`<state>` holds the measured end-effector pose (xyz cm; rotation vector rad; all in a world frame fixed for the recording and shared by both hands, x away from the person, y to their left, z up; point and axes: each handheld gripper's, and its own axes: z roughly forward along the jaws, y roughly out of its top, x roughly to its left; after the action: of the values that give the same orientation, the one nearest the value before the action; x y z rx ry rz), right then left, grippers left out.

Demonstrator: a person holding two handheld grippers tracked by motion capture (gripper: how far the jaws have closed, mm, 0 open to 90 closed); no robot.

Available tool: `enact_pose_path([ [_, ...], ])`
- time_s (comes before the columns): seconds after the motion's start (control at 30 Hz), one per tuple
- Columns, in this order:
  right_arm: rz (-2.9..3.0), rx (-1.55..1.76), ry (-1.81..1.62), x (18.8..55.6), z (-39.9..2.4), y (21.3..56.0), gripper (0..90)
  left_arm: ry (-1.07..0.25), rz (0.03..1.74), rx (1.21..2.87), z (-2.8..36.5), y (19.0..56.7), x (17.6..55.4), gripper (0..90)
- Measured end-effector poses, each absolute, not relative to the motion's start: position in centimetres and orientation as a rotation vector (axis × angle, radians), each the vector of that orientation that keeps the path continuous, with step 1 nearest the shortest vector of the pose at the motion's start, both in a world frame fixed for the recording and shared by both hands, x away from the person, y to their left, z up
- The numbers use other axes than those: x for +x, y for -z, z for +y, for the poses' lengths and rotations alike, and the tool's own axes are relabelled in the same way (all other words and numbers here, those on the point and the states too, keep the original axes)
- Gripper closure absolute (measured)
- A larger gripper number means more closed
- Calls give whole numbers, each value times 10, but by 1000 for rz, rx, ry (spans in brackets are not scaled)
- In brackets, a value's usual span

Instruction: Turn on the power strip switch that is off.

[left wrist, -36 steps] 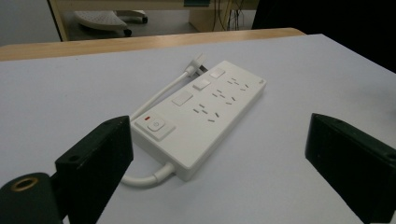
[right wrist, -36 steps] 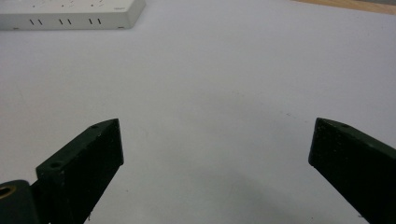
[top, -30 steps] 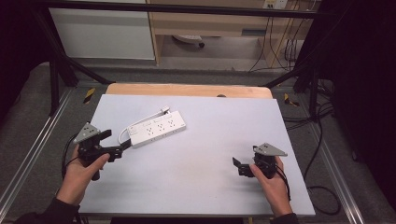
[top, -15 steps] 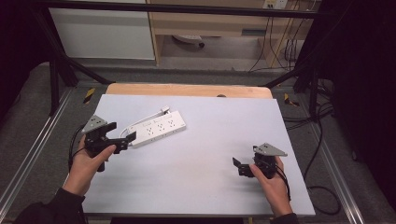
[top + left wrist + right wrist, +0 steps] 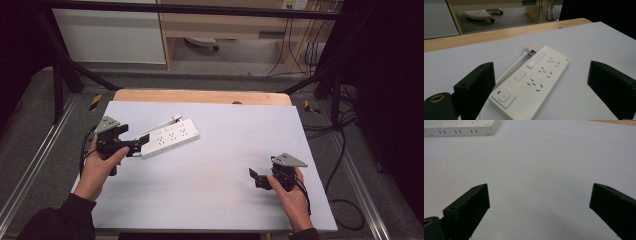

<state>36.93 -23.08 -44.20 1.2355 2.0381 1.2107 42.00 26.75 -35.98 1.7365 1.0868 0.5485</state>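
Closing in on the power strip (image 5: 168, 139), the left gripper (image 5: 136, 144) has travelled up the table's left side over the last second and now sits at the strip's switch end, jaws spread wide and holding nothing; in the left gripper view the strip (image 5: 531, 80) lies flat between them, so a grasp looks close; the right gripper (image 5: 254, 177), well to the right of the strip and nearer the person, has not moved, jaws likewise apart over bare white table (image 5: 544, 170); the strip's short cable and plug (image 5: 531, 51) lie along its far side; nothing blocks the approach.
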Motion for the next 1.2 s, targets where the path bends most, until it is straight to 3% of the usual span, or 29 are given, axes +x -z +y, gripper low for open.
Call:
enact_pose_path([
  [1.2, 2050, 1207, -1212, 368, -229, 440, 34, -573, 1057, 1790, 245, 349, 453, 82],
])
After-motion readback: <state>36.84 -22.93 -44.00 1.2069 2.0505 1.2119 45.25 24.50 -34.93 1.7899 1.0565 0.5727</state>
